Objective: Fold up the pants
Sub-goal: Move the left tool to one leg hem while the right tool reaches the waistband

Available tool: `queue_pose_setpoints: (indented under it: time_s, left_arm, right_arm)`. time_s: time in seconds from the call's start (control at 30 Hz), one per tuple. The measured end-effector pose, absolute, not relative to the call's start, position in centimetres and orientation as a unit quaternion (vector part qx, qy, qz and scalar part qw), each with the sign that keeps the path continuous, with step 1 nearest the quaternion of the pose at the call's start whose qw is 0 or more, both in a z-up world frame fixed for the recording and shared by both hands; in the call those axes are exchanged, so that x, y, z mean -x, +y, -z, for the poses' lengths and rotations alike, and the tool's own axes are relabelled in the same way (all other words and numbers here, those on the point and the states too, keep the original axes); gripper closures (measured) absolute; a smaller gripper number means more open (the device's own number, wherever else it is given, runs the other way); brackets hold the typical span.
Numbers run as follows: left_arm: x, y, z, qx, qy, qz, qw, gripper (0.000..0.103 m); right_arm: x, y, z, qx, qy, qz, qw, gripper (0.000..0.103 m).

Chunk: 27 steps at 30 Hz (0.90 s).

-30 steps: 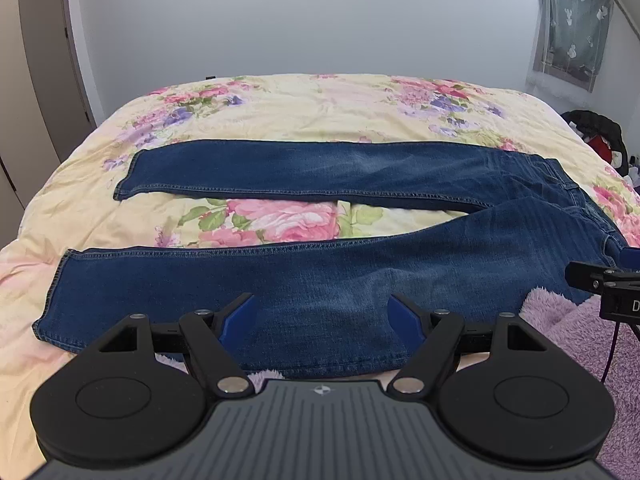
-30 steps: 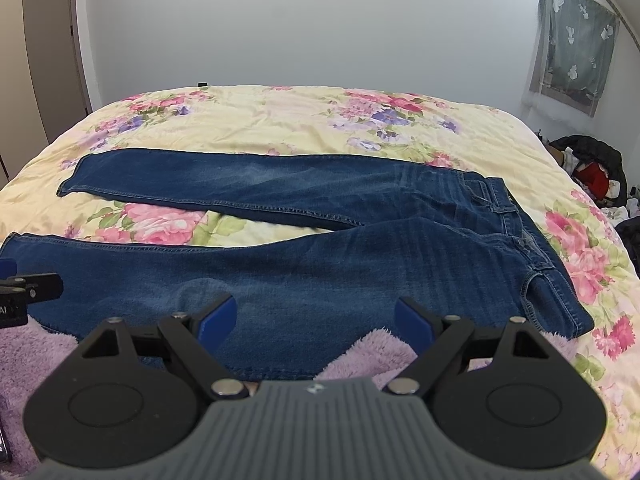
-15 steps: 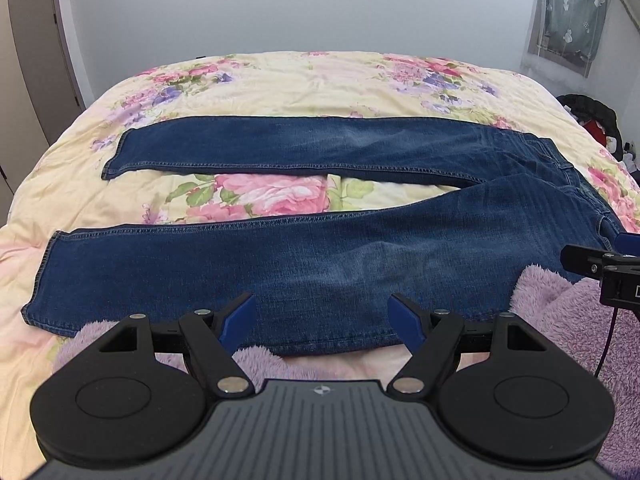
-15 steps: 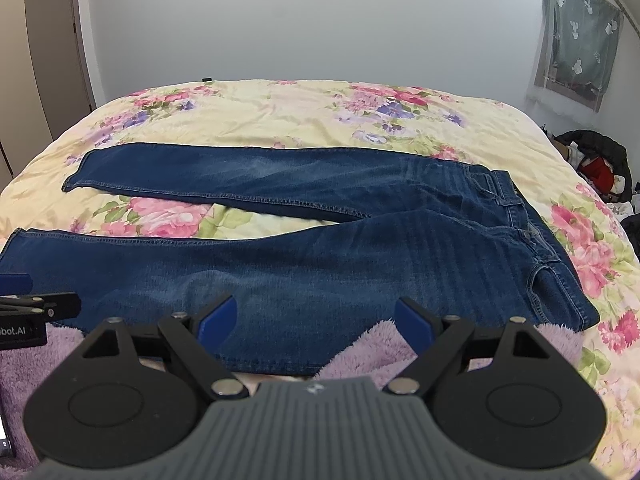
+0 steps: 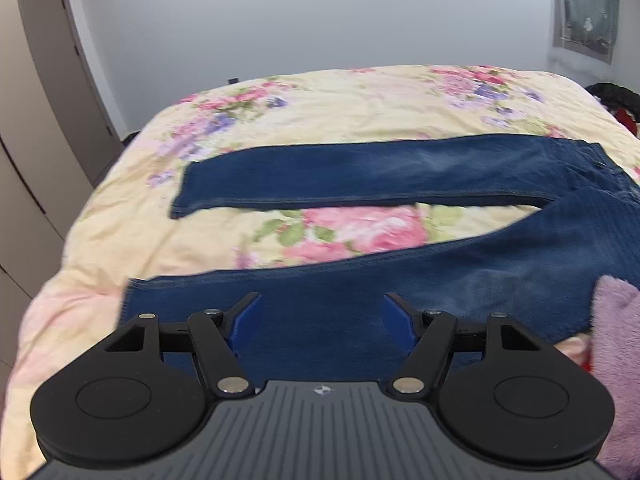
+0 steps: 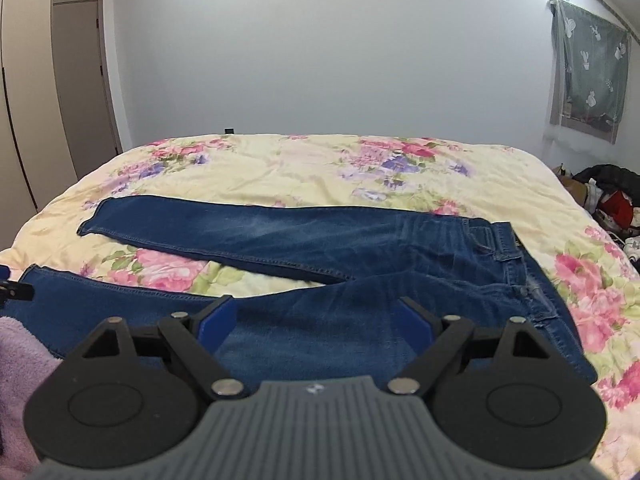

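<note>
Blue jeans (image 5: 360, 176) lie flat on the floral bed, legs spread apart pointing left, waist at the right (image 6: 504, 240). My left gripper (image 5: 322, 316) is open and empty, over the near leg close to its hem. My right gripper (image 6: 316, 320) is open and empty, over the near leg's thigh, left of the waistband. The near edge of the jeans is hidden behind both grippers.
The bed's floral quilt (image 5: 360, 96) fills the view. A fluffy purple cloth (image 5: 616, 320) lies at the near edge between the grippers, also in the right wrist view (image 6: 20, 344). A door (image 6: 80, 80) stands left; clutter (image 6: 608, 196) lies right of the bed.
Both grippers have moved forward and lower over the near leg. The left one has shifted left toward the hem, the right one toward the waist. Both stay open.
</note>
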<state>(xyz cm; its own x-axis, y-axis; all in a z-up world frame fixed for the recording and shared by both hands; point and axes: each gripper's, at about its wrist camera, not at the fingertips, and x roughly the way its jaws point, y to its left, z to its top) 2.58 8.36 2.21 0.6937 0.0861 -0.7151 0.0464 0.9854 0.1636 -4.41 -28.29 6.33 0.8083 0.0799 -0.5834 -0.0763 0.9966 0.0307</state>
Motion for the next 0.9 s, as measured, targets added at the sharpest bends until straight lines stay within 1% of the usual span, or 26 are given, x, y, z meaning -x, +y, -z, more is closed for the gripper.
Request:
queue_pose_setpoints:
  time_s: [0.1, 0.27, 0.3, 0.33, 0.4, 0.5, 0.6, 0.77, 0.83, 0.9]
  left_arm:
    - [-3.1, 10.8, -3.2, -0.102, 0.384, -0.023, 0.917, 0.023]
    - [-3.9, 14.4, -3.7, -0.123, 0.382, -0.051, 0.914, 0.024]
    - [-4.1, 15.0, -3.7, -0.127, 0.385, -0.052, 0.913, 0.027]
    - [-4.3, 15.5, -3.5, -0.127, 0.394, -0.046, 0.909, 0.032]
    - [-4.9, 16.6, -2.8, -0.13, 0.413, -0.027, 0.901, 0.032]
    - [-5.6, 17.4, -0.6, -0.176, 0.43, -0.009, 0.885, 0.032]
    - [-6.1, 18.4, 2.0, -0.221, 0.447, 0.004, 0.867, 0.032]
    - [-6.2, 20.1, 6.5, -0.313, 0.484, 0.046, 0.816, 0.032]
    - [-5.9, 20.4, 7.9, -0.345, 0.498, 0.059, 0.793, 0.032]
    - [-5.8, 20.7, 9.2, -0.37, 0.511, 0.071, 0.773, 0.032]
  right_arm:
    - [3.3, -31.5, -7.5, 0.013, 0.315, -0.021, 0.949, 0.02]
    - [2.5, -38.0, -10.0, 0.005, 0.325, 0.006, 0.946, 0.02]
    - [2.4, -39.1, -10.6, 0.008, 0.327, 0.014, 0.945, 0.02]
    - [2.5, -40.6, -11.3, 0.019, 0.329, 0.025, 0.944, 0.02]
    - [2.4, -43.0, -12.5, 0.048, 0.33, 0.046, 0.942, 0.02]
    - [2.5, -46.9, -13.1, 0.098, 0.326, 0.059, 0.938, 0.02]
    - [2.7, -50.6, -11.2, 0.134, 0.323, 0.07, 0.934, 0.021]
    - [2.4, -54.1, -4.4, 0.158, 0.364, 0.097, 0.913, 0.022]
    - [2.4, -54.2, -1.0, 0.169, 0.39, 0.097, 0.9, 0.03]
    - [2.2, -54.2, 1.6, 0.176, 0.413, 0.103, 0.888, 0.043]
